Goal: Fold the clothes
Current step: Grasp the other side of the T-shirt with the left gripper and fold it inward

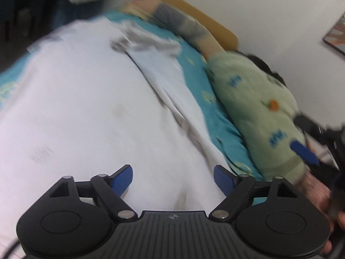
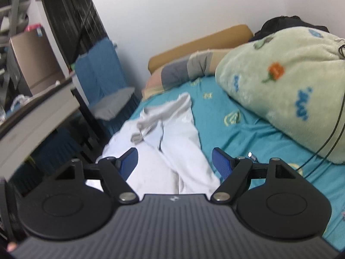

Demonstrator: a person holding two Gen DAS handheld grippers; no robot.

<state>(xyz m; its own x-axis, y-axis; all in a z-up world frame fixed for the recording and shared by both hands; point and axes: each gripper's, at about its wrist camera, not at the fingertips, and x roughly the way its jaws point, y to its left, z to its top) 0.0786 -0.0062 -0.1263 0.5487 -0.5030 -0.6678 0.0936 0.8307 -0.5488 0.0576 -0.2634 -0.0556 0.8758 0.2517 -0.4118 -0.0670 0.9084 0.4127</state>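
White trousers [image 2: 172, 142]: one pair, spread flat on the bed's teal sheet [image 2: 237, 129], legs running toward my near edge, waistband end rumpled toward the headboard. Grey drawstring or lining shows at the waist. In the left view the white cloth [image 1: 86, 99] fills most of the frame, blurred.

Count on the bed: one pair of trousers, one green fleece blanket [image 2: 280, 82] bunched along the wall-side edge, one patchwork pillow [image 2: 183, 69] against the one tan headboard [image 2: 200, 43]. One thin black cable [image 2: 330, 138] trails over the blanket. A blue chair [image 2: 97, 71] with a grey cushion stands off the bed's far-left corner.

No containers that I can make out.

My left gripper [image 1: 173, 179]: jaws apart, nothing between the blue pads, tilted down over the trousers. My right gripper [image 2: 174, 161]: jaws wide, empty, angled shallowly over the trouser legs. In the left view my other hand [image 1: 317, 192] shows at the right edge beside the blanket.
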